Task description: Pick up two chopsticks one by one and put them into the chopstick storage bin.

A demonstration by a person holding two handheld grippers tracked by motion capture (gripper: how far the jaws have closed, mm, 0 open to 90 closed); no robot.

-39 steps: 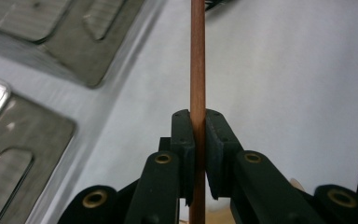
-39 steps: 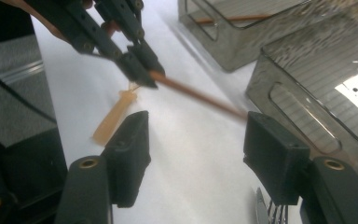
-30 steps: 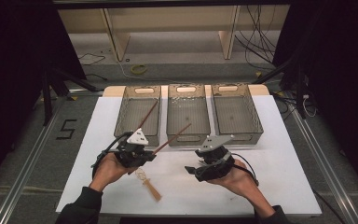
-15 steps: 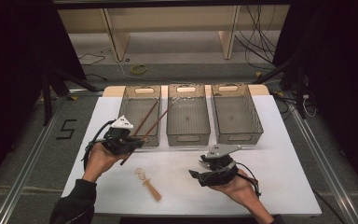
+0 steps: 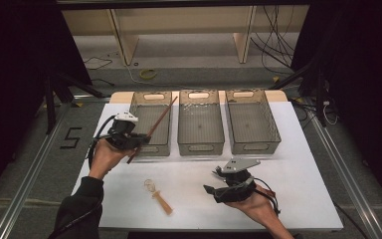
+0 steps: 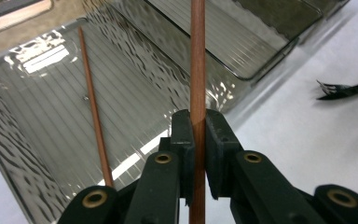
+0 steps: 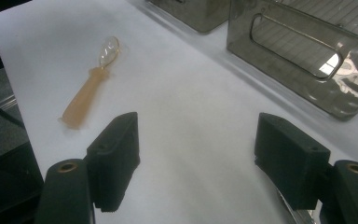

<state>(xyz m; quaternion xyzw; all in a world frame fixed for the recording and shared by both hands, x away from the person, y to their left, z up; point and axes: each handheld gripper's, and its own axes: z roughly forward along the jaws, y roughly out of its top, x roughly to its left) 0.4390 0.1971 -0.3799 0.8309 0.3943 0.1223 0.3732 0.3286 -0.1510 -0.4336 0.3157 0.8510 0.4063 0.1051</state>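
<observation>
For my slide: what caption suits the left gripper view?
Shut tool holds a chopstick above a bin.

The high view looks forward and down on the white desk (image 5: 298, 164) from above its near edge, taking in three bins along the far side. The left gripper view sits very close, facing down its jaws into the left bin (image 6: 51, 107), which the high view shares (image 5: 151, 124). The right gripper view hangs low, facing left over the desk toward the spoon (image 7: 91, 91), probably the one near the front (image 5: 158, 195).
</observation>
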